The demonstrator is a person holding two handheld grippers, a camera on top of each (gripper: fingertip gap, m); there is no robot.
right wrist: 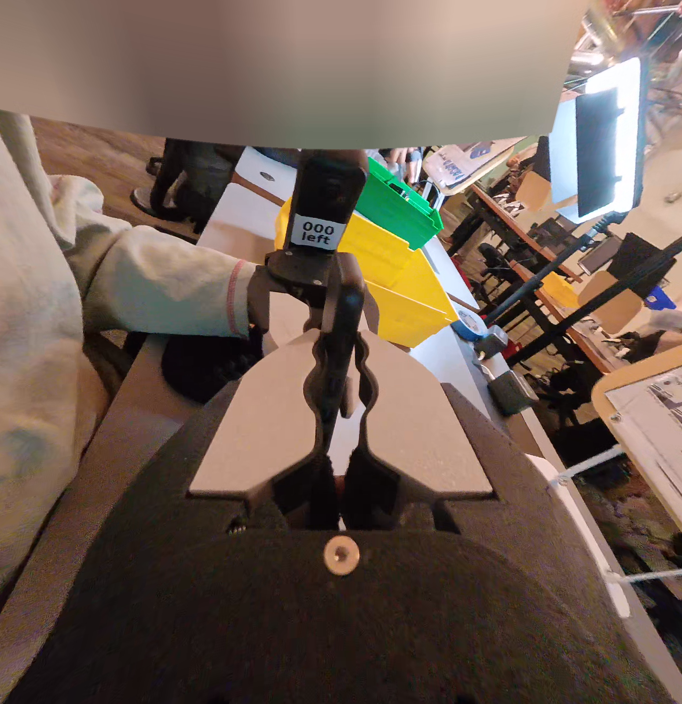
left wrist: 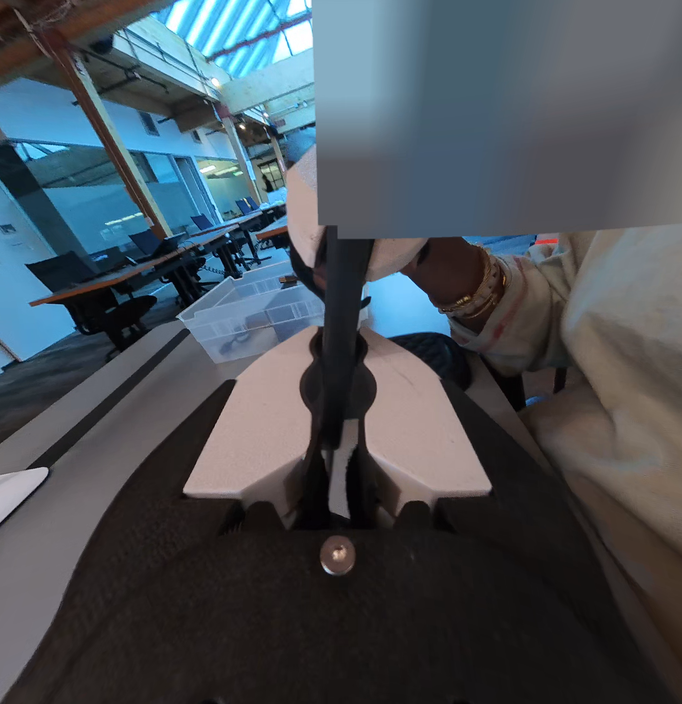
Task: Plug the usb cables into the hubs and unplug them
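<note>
My left gripper (left wrist: 339, 335) is shut on a slim black USB hub (left wrist: 341, 343), seen edge-on. The hub runs forward to the white fingers of the other gripper (left wrist: 305, 213), which faces mine. My right gripper (right wrist: 337, 335) is shut on a black USB plug (right wrist: 341, 335) held upright between its grey fingers (right wrist: 278, 411). Straight ahead of it is the left gripper's black body (right wrist: 316, 266), which carries a white label. Both grippers are held tip to tip above the table. The fingers hide where plug and hub meet.
A clear plastic bin (left wrist: 233, 304) stands on the grey table (left wrist: 103, 411) ahead on the left. Yellow bins (right wrist: 400, 274) and a green bin (right wrist: 400, 205) stand behind the grippers. A blue tape roll (right wrist: 469, 324) and grey adapters (right wrist: 511, 392) lie near the table edge. A person's sleeved arms (left wrist: 560, 343) hold both grippers.
</note>
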